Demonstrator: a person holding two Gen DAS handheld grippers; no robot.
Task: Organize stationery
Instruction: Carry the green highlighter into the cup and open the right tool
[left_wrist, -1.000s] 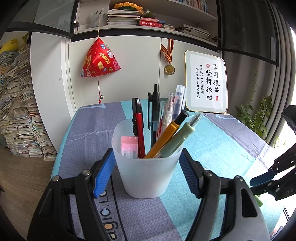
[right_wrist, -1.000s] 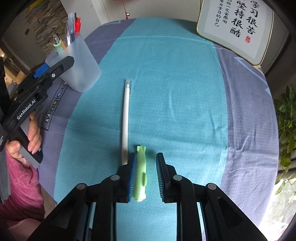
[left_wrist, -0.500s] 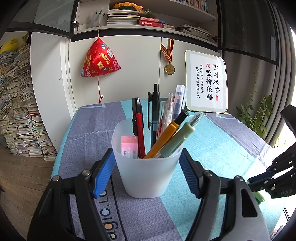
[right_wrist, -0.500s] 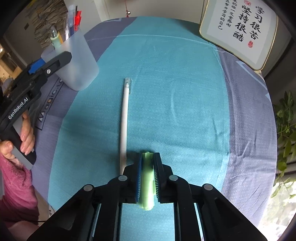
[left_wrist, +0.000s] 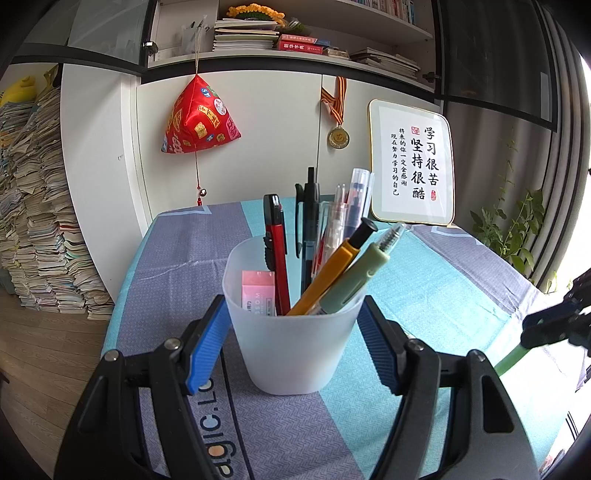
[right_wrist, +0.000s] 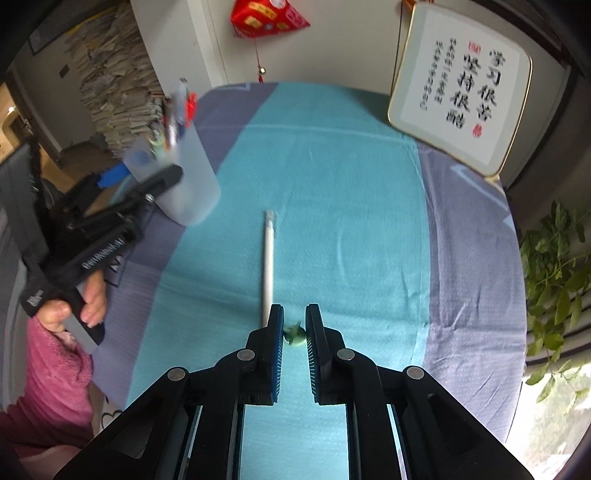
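1. Left gripper (left_wrist: 291, 343): black frame, ribbed blue pads (left_wrist: 205, 349), silver pivot screws.
2. Right gripper (right_wrist: 294, 332): same black build, blue pads.
3. White lettering on the left gripper's side, blurred, possibly "GenRobot.AI".
4. Pink fuzzy sleeve (right_wrist: 55, 373).

Left wrist view near-level, close on cup (left_wrist: 295, 332); right steeply down; both share cup

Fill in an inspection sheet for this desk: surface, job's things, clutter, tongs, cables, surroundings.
Surface: tablecloth, teal and grey bands.
Job's things: cup holding pens and a pink eraser; white pen lying loose; green pen lifted.
Clutter: framed sign standing at the far edge.
Tongs: left tongs clamped on the cup; right tongs shut on the green pen.
Cables: nothing seen.
Surroundings: paper stacks, shelf, plant.
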